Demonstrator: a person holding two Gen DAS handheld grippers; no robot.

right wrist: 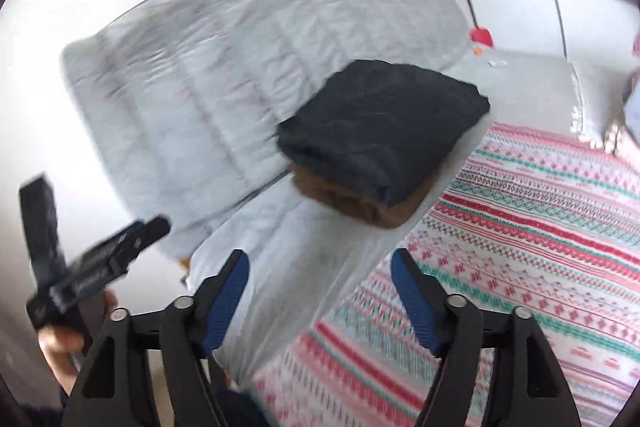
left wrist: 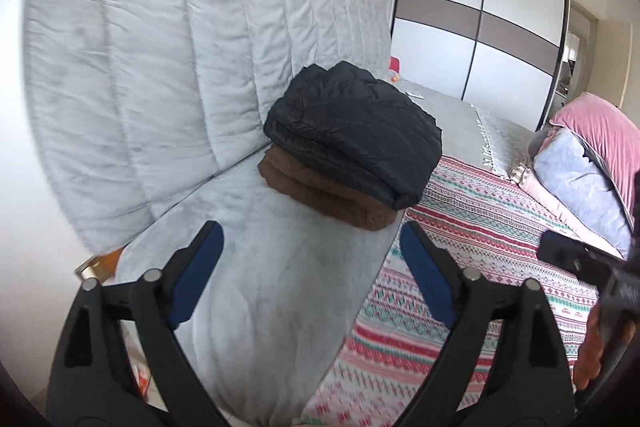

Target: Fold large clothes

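Note:
A folded black puffy jacket (left wrist: 356, 135) (right wrist: 380, 127) lies on top of a folded brown garment (left wrist: 320, 195) (right wrist: 352, 203). The stack sits on the grey bed cover (left wrist: 260, 267) beside the headboard. My left gripper (left wrist: 310, 227) is open in front of the stack, apart from it, with nothing between its blue pads. My right gripper (right wrist: 320, 255) is also open and empty, short of the stack. In the left wrist view part of the right gripper shows at the right edge. In the right wrist view the left gripper shows at the lower left, held by a hand (right wrist: 60, 347).
A grey quilted headboard (left wrist: 160, 67) stands behind the stack. A red, green and white patterned bedspread (left wrist: 480, 227) (right wrist: 540, 227) covers the bed to the right. Pink and grey bedding (left wrist: 580, 167) is piled at the far right. A sliding-door wardrobe (left wrist: 480, 19) stands at the back.

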